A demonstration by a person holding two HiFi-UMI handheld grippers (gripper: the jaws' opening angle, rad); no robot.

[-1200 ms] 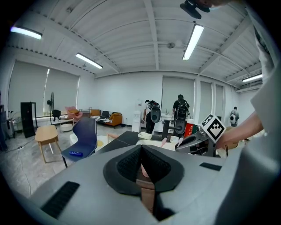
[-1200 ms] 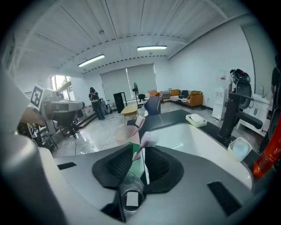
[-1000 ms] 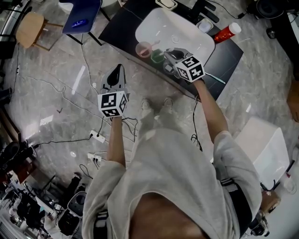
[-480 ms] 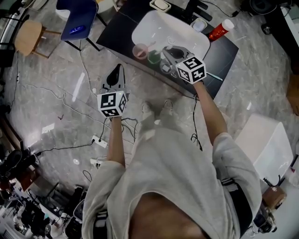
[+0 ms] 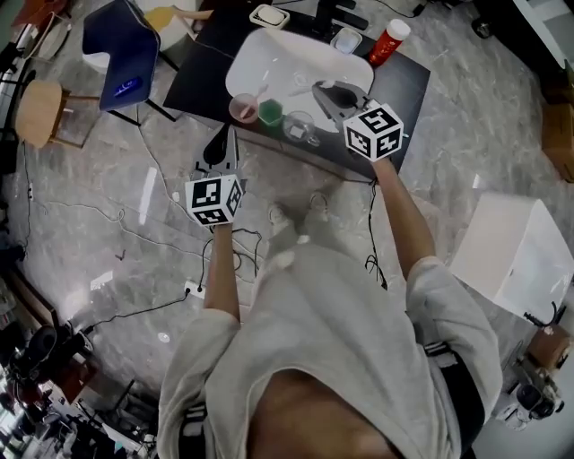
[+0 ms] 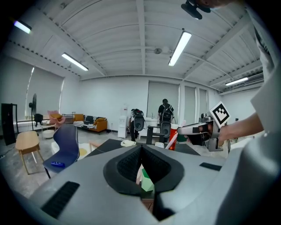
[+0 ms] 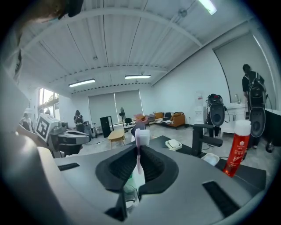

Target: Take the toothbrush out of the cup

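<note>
A pink-and-white toothbrush [image 7: 139, 151] stands upright between the jaws of my right gripper [image 7: 138, 165]. That gripper is shut on it, its jaws having just been closing around the handle. In the head view the right gripper [image 5: 330, 93] hovers above the white sink basin [image 5: 296, 56], just beyond the cups. A pink cup [image 5: 244, 108], a green cup [image 5: 270, 112] and a clear cup [image 5: 299, 126] stand in a row at the table's near edge. The clear cup [image 7: 128, 193] shows below the right jaws. My left gripper [image 5: 220, 145] hangs shut and empty before the table edge, pointing at the green cup [image 6: 147, 182].
A red bottle [image 5: 387, 43], a white dish [image 5: 267, 15] and a black faucet [image 7: 206, 138] are on the dark table [image 5: 408, 81]. On the floor are a blue chair [image 5: 121, 54], a wooden stool [image 5: 40, 112], cables [image 5: 224, 251] and a white box [image 5: 511, 260]. People stand at the room's back.
My right gripper has lifted up and away from the cups with the toothbrush in it. The left gripper has edged up toward the table edge.
</note>
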